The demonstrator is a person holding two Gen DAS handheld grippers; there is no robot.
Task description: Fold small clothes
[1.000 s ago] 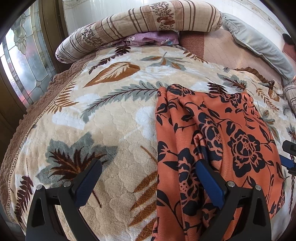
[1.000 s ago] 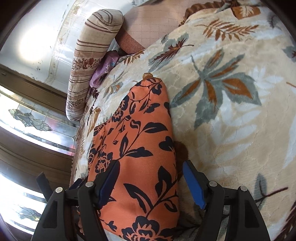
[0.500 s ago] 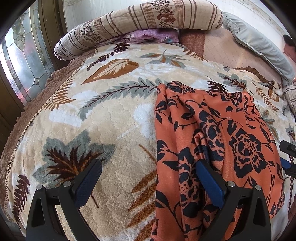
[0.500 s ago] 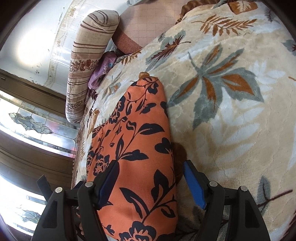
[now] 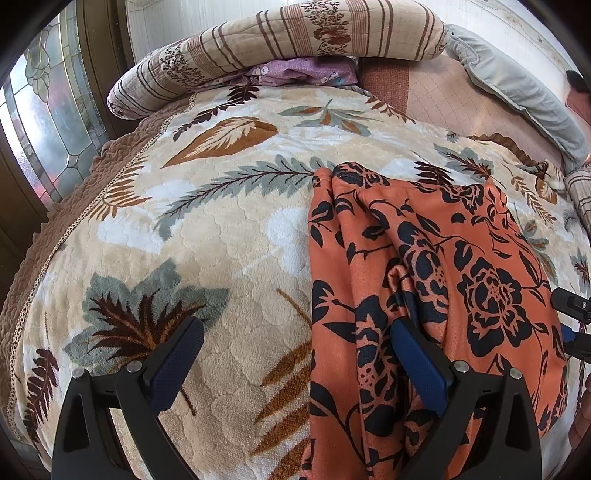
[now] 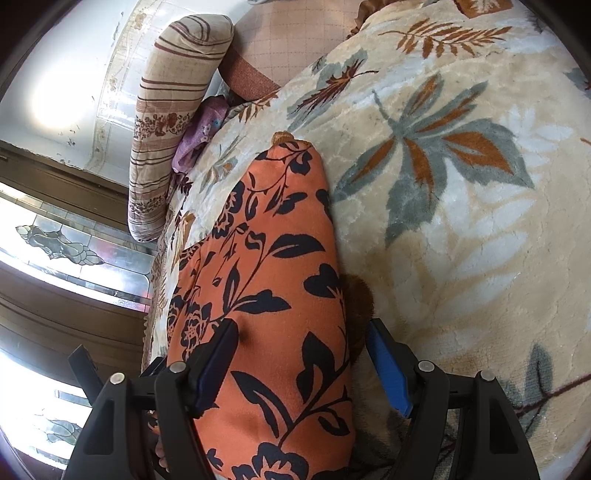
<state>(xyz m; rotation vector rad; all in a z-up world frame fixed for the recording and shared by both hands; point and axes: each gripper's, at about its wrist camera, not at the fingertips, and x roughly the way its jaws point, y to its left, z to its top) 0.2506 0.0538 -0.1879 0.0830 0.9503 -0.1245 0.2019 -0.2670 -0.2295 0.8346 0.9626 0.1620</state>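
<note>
My left gripper (image 5: 295, 365) stood wide open with nothing clamped: its right pad lay among the folds of the orange floral garment (image 5: 424, 258), its left pad hung over the bare leaf-patterned blanket (image 5: 192, 236), and the garment's left edge ran between them. My right gripper (image 6: 301, 363) was likewise held apart, straddling the garment's right edge (image 6: 280, 266) where the cloth lay smooth; its left pad rested on the fabric and its right pad sat just beside the edge, over the blanket, gripping nothing. The garment lay spread on the blanket, on the side of the bed away from the window, well short of the striped bolster (image 5: 280, 33) at the head. To do this step well, I judged I should close each claw on a single clean edge instead of a bunched ridge, taking both at matching points, so the fold would come over square; the rumpled left side looked likely to drag crooked. No container was in view.
</note>
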